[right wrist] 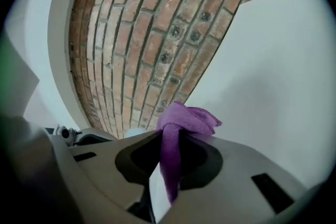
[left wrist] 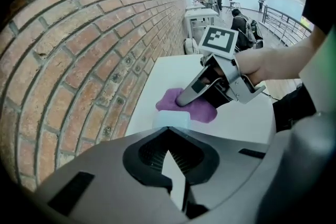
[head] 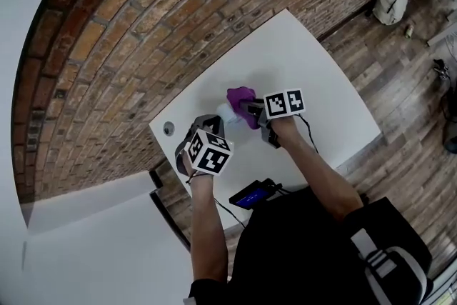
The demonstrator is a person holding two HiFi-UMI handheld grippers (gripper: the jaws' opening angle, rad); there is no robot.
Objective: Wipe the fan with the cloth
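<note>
The brick wall fills the far side, and one long edge of the white desk runs against it. The person stands at the desk's near edge with both forearms stretched over it.

The left gripper points steeply down near the desk's left corner. In the left gripper view its jaws are brought together with nothing seen between them. Their tips sit right at the fan; I cannot tell whether they nip its edge.

The right gripper reaches in from the right, closer to level. Its jaws are clamped on the cloth. A strip of the cloth runs down between them and the rest bunches just past the tips.

A dark device with a lit blue screen lies at the near edge, between the two forearms.

The purple cloth rests on the desk just beside the fan, on the side away from the left gripper. From the left gripper view it spreads under the right gripper's finger.

The fan is a small pale block standing toward the wall edge, between the two grippers.

A round grey hole is set into the desktop at the left corner by the wall.
</note>
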